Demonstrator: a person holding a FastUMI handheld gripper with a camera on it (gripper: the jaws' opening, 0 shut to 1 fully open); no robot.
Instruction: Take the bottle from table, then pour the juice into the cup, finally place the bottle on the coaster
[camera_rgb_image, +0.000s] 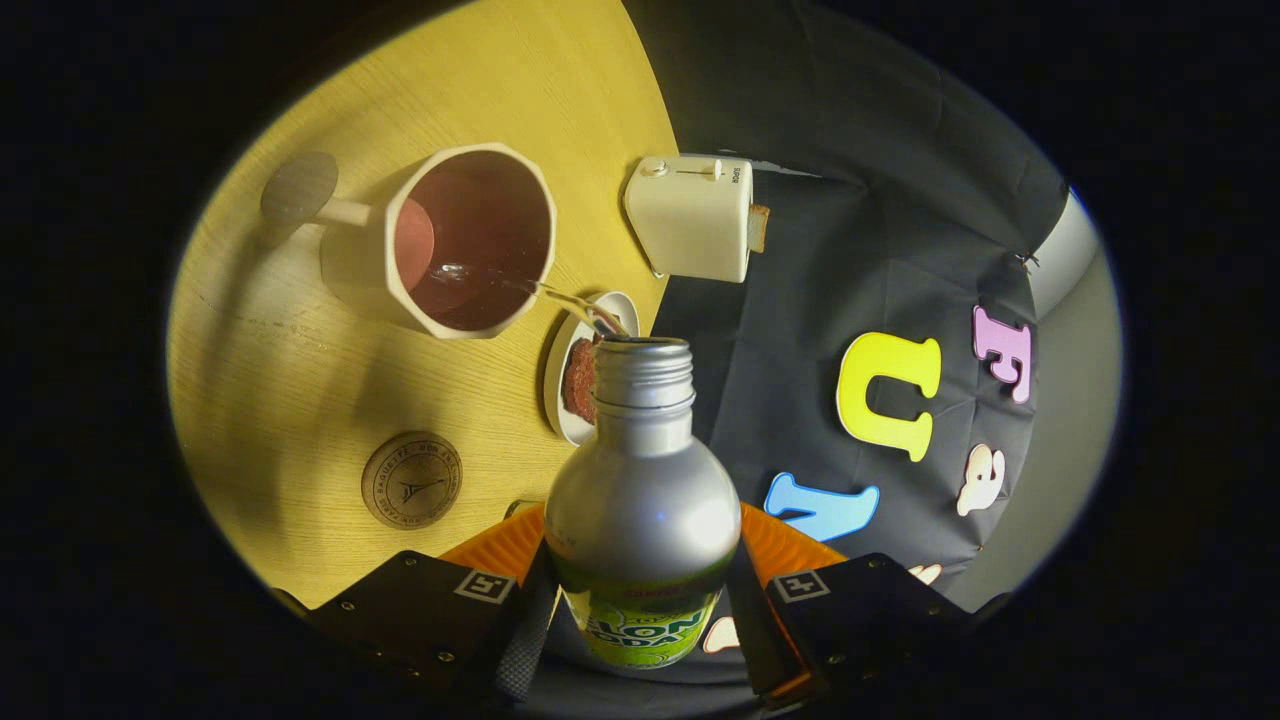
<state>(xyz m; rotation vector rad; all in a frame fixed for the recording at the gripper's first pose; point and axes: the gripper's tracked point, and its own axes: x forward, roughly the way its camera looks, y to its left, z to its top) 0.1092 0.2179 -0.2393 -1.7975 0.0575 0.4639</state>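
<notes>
My gripper (640, 590) is shut on a silver bottle (642, 500) with a green label, held between the fingers and tipped over toward the cup. The bottle's open threaded mouth (645, 350) points ahead. A thin stream of juice (560, 297) runs from the mouth into the cream faceted cup (470, 240), whose inside is dark red with liquid pooled at the bottom. The cup stands on the yellow wooden table (300, 390), with its handle on the side away from the bottle. A round wooden coaster (411, 480) lies on the table just ahead of one finger.
A small white plate (556, 375) with a brown slice of food sits right beyond the bottle's neck. A cream toaster (693, 215) with a slice of bread stands at the table's edge. Beyond the edge hangs the black booth wall.
</notes>
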